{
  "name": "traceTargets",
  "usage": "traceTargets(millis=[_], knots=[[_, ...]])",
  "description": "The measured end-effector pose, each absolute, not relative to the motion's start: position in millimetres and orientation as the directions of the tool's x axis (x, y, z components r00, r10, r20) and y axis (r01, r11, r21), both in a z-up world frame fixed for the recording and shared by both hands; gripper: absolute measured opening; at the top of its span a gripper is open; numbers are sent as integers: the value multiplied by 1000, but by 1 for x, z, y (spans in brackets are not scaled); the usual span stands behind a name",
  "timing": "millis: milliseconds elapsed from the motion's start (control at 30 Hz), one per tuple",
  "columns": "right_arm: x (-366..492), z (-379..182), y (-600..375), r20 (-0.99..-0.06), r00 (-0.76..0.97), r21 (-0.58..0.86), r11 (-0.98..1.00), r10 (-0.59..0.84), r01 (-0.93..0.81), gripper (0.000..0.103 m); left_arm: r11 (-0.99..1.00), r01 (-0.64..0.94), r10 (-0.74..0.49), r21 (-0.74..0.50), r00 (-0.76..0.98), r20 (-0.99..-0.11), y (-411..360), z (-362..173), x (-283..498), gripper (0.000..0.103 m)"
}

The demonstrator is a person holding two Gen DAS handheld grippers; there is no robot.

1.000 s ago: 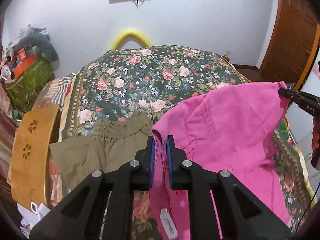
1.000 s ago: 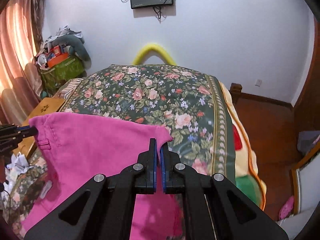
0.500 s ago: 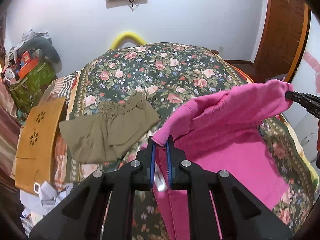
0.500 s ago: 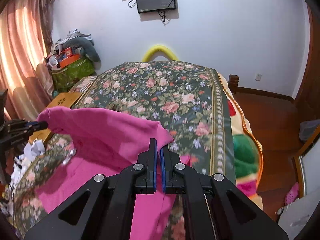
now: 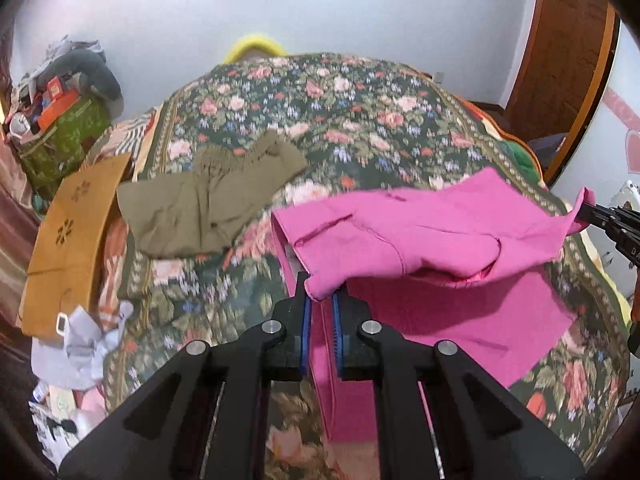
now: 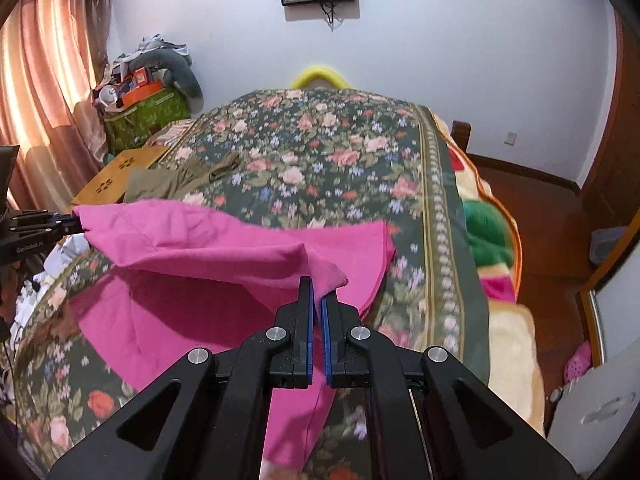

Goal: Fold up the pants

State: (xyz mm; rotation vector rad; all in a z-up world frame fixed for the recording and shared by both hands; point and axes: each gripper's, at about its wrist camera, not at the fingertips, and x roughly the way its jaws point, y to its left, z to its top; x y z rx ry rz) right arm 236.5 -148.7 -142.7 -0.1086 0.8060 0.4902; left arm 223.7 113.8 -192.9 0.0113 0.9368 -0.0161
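**Both grippers pinch the pink pants over the bed**

The left gripper is clamped on one corner of the pink pants, the cloth squeezed between its blue pads. From there the pants stretch away to its right, to the right gripper, which is clenched on the opposite corner.

Between the two grippers the top edge of the pants hangs lifted in a sagging fold. Beneath and ahead of both grippers, the rest of the pants lies flat on the floral bedspread.

Ahead and to the left of the left gripper, an olive-green garment lies on the bedspread, apart from the pink pants. Further left sits a brown board at the bed's edge.
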Motion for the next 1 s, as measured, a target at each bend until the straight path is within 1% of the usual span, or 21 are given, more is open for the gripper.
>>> traceTargets(millis=[233, 367, 567, 667, 700, 733, 767, 800, 833, 867, 900, 933, 967, 1000], knots=[[210, -170, -155, -757, 547, 96, 888, 359, -450, 3, 1000, 30, -23, -8, 537, -843, 109, -220, 198, 8], [195, -190, -156, -789, 522, 72, 892, 324, -445, 5, 999, 34, 5, 26, 522, -853, 100, -228, 187, 8], [182, -197, -171, -812, 482, 115, 900, 329, -420, 5, 996, 46, 45, 80, 516, -856, 95, -227, 174, 9], [175, -193, -180, -818, 473, 118, 901, 326, -417, 11, 997, 43, 38, 71, 515, -856, 96, -221, 164, 10], [173, -192, -182, -819, 471, 122, 901, 328, -416, 15, 997, 44, 36, 68, 517, -855, 97, -219, 162, 12], [170, -189, -184, -817, 472, 125, 901, 331, -416, 20, 996, 44, 38, 72, 523, -852, 96, -215, 158, 16], [168, -186, -185, -815, 474, 125, 900, 333, -418, 22, 995, 45, 47, 84, 531, -846, 95, -211, 155, 18], [166, -183, -186, -811, 477, 126, 897, 338, -423, 27, 995, 47, 51, 90, 537, -842, 94, -208, 154, 24], [163, -178, -186, -804, 481, 128, 893, 348, -431, 31, 994, 50, 52, 95, 549, -834, 93, -203, 152, 32], [161, -173, -184, -795, 490, 128, 888, 358, -441, 34, 994, 53, 49, 95, 558, -828, 91, -197, 151, 37], [159, -167, -182, -785, 498, 128, 883, 368, -452, 42, 994, 54, 47, 94, 564, -825, 89, -194, 152, 50], [157, -164, -179, -779, 501, 126, 877, 377, -464, 48, 994, 57, 42, 91, 579, -814, 87, -188, 151, 58], [157, -159, -173, -771, 503, 122, 866, 390, -485, 50, 994, 62, 35, 89, 596, -802, 84, -183, 152, 60], [156, -156, -168, -766, 501, 118, 855, 402, -505, 53, 994, 66, 33, 90, 602, -798, 81, -180, 153, 65]])
